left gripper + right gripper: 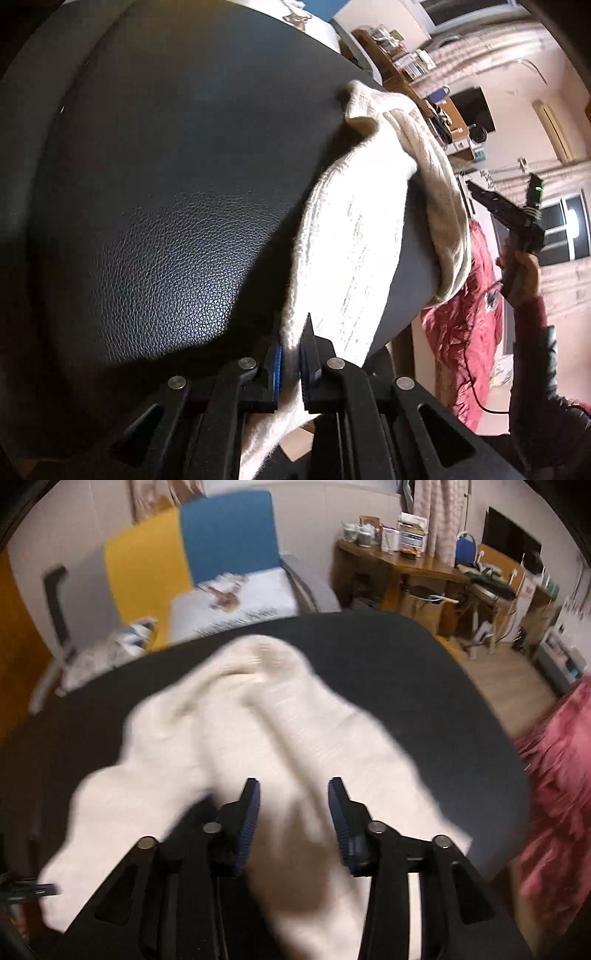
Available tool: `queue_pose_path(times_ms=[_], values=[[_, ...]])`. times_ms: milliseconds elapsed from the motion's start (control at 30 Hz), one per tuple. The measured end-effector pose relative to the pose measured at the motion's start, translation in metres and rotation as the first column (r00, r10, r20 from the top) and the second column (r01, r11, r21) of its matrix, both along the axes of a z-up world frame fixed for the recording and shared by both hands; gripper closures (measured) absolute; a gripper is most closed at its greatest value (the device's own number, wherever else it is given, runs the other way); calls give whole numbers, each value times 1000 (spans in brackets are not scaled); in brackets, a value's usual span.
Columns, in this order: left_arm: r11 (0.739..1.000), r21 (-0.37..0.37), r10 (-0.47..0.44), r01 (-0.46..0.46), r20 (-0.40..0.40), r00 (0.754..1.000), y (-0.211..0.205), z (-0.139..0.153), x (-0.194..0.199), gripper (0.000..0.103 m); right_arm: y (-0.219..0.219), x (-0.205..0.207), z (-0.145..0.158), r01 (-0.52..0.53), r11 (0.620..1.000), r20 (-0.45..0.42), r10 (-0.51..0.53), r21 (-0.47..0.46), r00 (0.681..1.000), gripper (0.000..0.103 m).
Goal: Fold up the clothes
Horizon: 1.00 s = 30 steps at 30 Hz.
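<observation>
One cream knitted garment (354, 236) lies rumpled on black leather-look surface (155, 229), one edge draped over side. Left hand-held gripper (291, 363) pinches its edge. Right hand-held gripper (293, 812) wide apart above it, holding nothing.

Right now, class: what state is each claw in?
Left claw: closed on the white garment.
Right claw: open, above the garment, holding nothing.
</observation>
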State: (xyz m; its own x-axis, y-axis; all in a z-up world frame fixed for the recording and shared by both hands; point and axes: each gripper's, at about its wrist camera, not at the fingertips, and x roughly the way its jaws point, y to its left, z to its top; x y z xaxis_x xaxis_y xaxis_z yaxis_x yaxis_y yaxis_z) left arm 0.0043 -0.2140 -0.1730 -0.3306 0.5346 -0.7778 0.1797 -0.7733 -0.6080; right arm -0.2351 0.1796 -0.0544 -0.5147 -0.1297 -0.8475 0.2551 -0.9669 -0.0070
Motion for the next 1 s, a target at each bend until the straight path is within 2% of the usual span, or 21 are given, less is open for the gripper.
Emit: queue_pose_path(times_ms=[167,267,300,333,467,600,667,733,800,867,933,1000], values=[[999,24,22,-22,13,1000,-1,-2,-6,97,-24,-35,-52,-63,982,64,53,178,997,60],[1000,-3,19,-19,1,1000,9,2,-15,97,-28,-36,-62,-94,961,51,83,260,995,60],[1000,-29,12,-12,-10,1000,12,5,-17,97,-31,-37,-65,-90,959,48,81,268,996,70],[998,-63,2,-3,-22,1000,15,9,-14,97,-33,-37,-68,-88,957,44,79,276,996,84],[981,-192,-24,9,-74,997,23,22,-5,98,-38,-29,-65,-91,935,-14,102,343,995,90],[976,-206,41,-63,-111,993,11,27,-11,98,-28,-34,-45,-13,902,-114,69,432,991,91],[972,-217,74,-95,-100,992,-1,26,-19,98,-13,-51,-39,61,887,-139,3,457,990,91],[969,-217,98,-116,-91,991,-11,25,-24,98,5,-75,-42,128,880,-123,-80,458,989,90],[968,-219,106,-122,-84,991,-17,26,-27,98,26,-99,-52,158,922,-19,-162,354,987,87],[968,-223,101,-117,-83,991,-21,27,-27,98,40,-105,-51,209,947,24,-221,245,975,86],[970,-222,85,-101,-77,993,-20,26,-26,98,40,-93,-31,213,962,-36,-210,172,977,83],[971,-224,70,-85,-74,995,-17,23,-25,98,23,-62,1,159,979,-173,-136,127,976,83]])
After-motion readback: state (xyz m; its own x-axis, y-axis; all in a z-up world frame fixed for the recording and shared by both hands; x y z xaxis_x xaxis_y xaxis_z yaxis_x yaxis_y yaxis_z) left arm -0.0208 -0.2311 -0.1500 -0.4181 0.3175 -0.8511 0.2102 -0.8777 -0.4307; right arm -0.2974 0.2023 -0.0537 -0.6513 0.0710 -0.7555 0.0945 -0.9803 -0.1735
